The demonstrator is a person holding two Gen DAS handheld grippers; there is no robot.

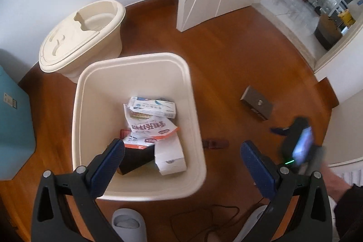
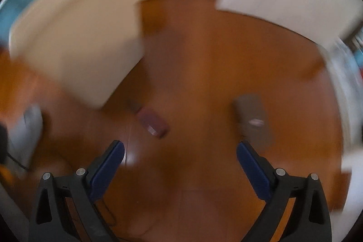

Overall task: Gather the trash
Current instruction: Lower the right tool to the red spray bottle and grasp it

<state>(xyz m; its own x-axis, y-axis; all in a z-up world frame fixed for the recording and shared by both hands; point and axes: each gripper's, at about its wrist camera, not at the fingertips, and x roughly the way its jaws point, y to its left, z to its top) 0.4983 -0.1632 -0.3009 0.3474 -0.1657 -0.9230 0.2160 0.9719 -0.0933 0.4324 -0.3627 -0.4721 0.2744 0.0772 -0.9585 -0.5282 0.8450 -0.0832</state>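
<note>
The cream bin (image 1: 138, 74) on the wood floor (image 1: 226, 83) holds cartons and wrappers (image 1: 152, 126), the left gripper (image 1: 181, 151) gaping empty above it, the right gripper (image 2: 180, 152) likewise wide over a blurred, seemingly reddish scrap (image 2: 153, 123).

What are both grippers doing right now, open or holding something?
Left gripper: open, holding nothing, above the bin.
Right gripper: open, holding nothing, above the floor.

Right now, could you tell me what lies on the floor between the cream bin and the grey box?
In the left wrist view, one small reddish-brown item lies between the cream bin and the grey box; otherwise bare wooden floor.
</note>
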